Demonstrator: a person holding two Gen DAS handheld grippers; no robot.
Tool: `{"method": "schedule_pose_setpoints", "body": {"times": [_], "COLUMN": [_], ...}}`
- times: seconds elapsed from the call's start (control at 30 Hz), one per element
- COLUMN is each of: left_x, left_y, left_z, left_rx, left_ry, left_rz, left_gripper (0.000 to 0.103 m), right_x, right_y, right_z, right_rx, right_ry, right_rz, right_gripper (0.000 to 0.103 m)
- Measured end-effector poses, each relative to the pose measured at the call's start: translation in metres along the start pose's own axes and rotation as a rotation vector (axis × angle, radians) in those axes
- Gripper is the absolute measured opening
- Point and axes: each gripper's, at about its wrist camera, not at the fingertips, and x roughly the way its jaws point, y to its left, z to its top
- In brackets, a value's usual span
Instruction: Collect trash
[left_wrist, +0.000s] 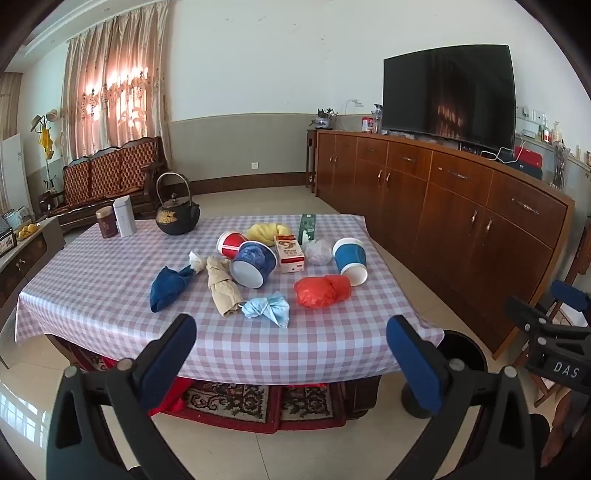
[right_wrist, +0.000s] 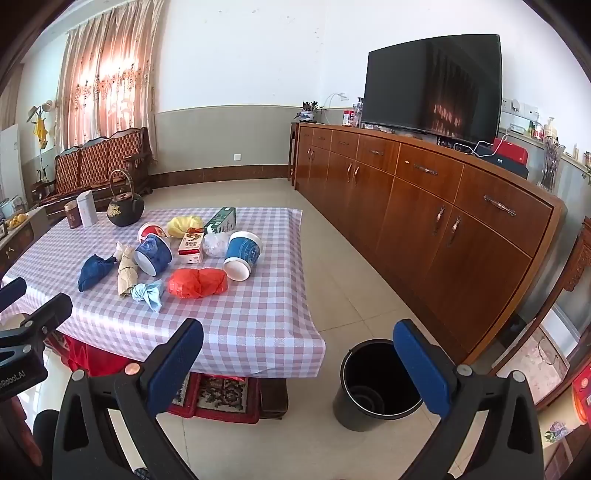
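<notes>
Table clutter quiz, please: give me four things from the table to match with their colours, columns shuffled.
Things:
1. crumpled plastic bag
2. teapot
3. face mask
4. tall carton

Colours:
A. light blue
B. green
C. orange-red
D. black

Pairs: 1-C, 2-D, 3-A, 4-B

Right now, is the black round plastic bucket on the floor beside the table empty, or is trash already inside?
Empty: the black round plastic bucket stands upright, and the right wrist view shows its bare bottom.
</notes>
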Motion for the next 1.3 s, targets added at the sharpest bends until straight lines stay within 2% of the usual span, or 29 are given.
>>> {"method": "schedule_pose_setpoints", "body": {"times": [0.43,1.3], "left_x": [-0.004,-0.012], "left_y": [-0.004,-0.020], "left_z": [-0.001,-0.001], "left_rx": [0.002,0.020], "left_ry": [-0.013,-0.027], "left_rz": [-0.010,-0.020], "left_gripper": [0.103,0.103], "right_x": [0.002,-0.008], "right_y": [0.005,-0.011], "right_z": [-0.001,-0.005], "right_rx": [0.002,0.025], "right_ry": [-0.003,-0.012], "right_rz": [-0.009,-0.014], "right_gripper": [0.103,0.103]}}
